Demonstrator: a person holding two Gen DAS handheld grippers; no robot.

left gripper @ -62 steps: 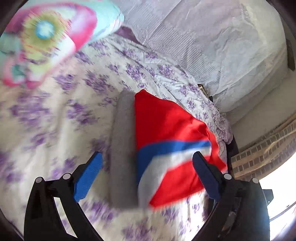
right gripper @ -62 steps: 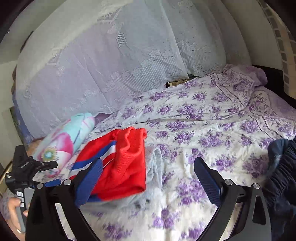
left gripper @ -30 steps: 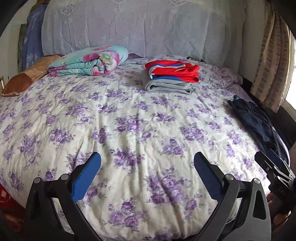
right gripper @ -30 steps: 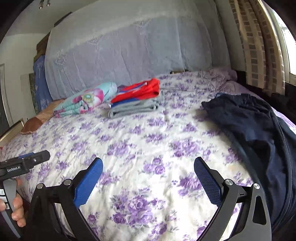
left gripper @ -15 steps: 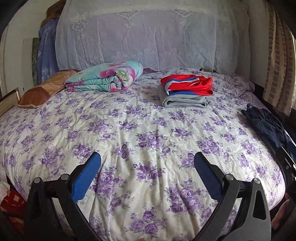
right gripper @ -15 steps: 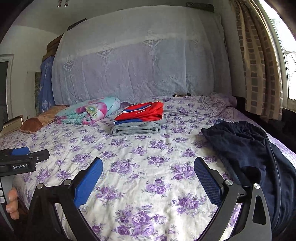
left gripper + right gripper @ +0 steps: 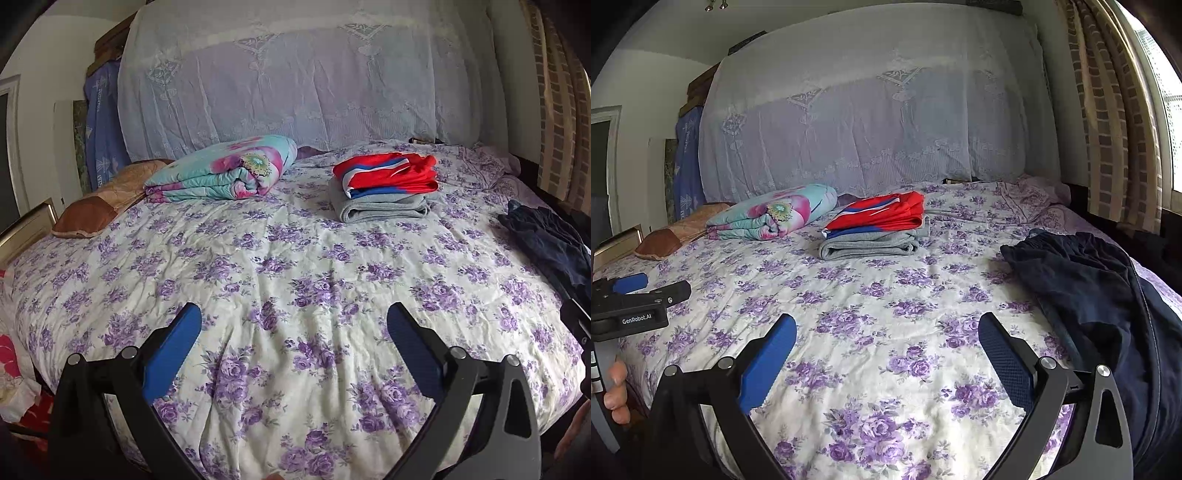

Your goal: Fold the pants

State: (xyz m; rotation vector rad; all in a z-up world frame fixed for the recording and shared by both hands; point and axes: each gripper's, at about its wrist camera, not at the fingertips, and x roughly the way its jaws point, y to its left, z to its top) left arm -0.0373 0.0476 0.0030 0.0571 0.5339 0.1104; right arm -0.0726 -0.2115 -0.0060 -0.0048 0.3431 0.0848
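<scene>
Dark navy pants (image 7: 1100, 295) lie crumpled on the right side of the bed; they also show at the right edge of the left wrist view (image 7: 550, 243). A folded pile, red garment (image 7: 388, 171) on grey garment (image 7: 384, 208), sits at the far middle of the bed, and shows in the right wrist view (image 7: 879, 218). My left gripper (image 7: 293, 332) is open and empty above the bed's near edge. My right gripper (image 7: 886, 339) is open and empty, just left of the navy pants. The left gripper's body (image 7: 631, 302) shows at the left of the right wrist view.
The bed has a purple-flowered cover (image 7: 295, 266). A folded flowered quilt (image 7: 229, 170) and a brown pillow (image 7: 99, 199) lie at the far left. A lace-covered headboard (image 7: 295, 81) stands behind. A checked curtain (image 7: 1108, 110) hangs at right.
Both grippers have pulled back from the folded red and grey pile to the bed's near edge. Both stay open. The navy pants have come into view.
</scene>
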